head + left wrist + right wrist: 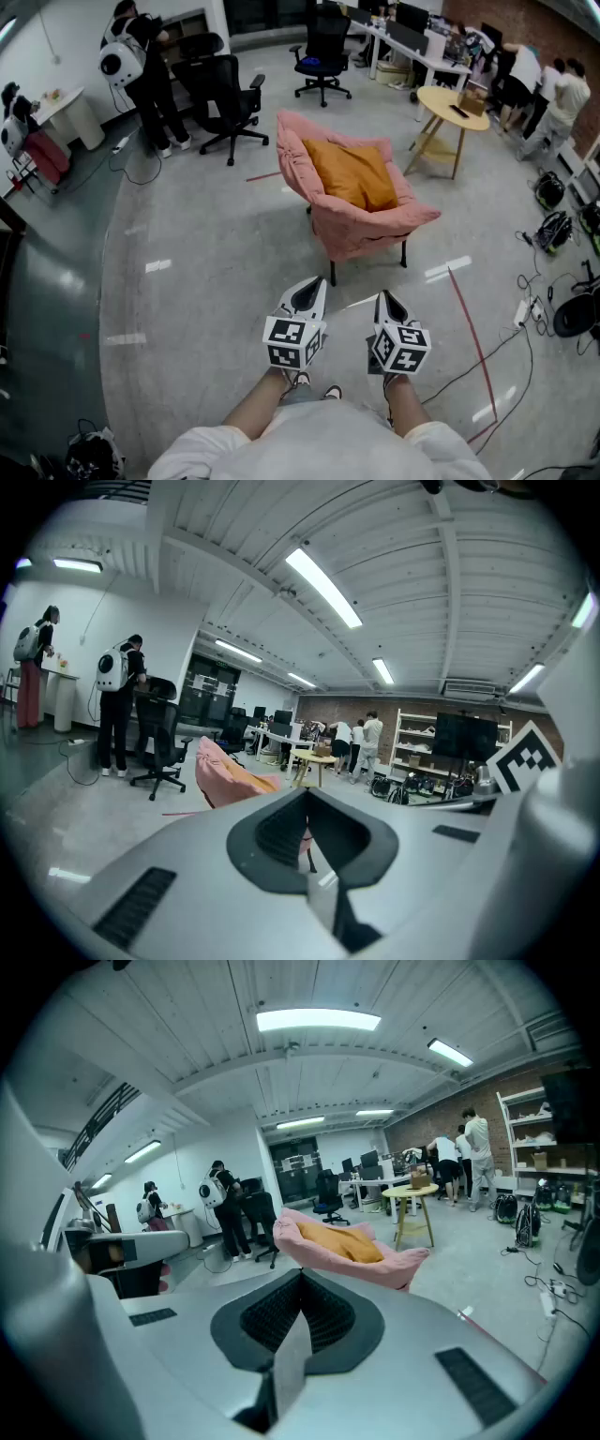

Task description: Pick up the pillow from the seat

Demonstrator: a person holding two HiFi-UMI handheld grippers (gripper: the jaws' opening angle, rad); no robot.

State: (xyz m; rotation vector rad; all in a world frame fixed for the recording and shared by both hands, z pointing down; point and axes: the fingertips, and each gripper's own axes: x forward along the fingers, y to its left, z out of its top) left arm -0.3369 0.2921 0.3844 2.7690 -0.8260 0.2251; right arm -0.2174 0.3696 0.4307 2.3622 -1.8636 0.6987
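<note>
Grey floor fills most of the head view. Pink seat upper centre, orange pillow lying in it against the backrest, nothing touching it. Round yellow table upper right, near the seat. Left gripper and right gripper lower centre, side by side, well short of the seat. Both sets of fingers together, nothing between them.
</note>
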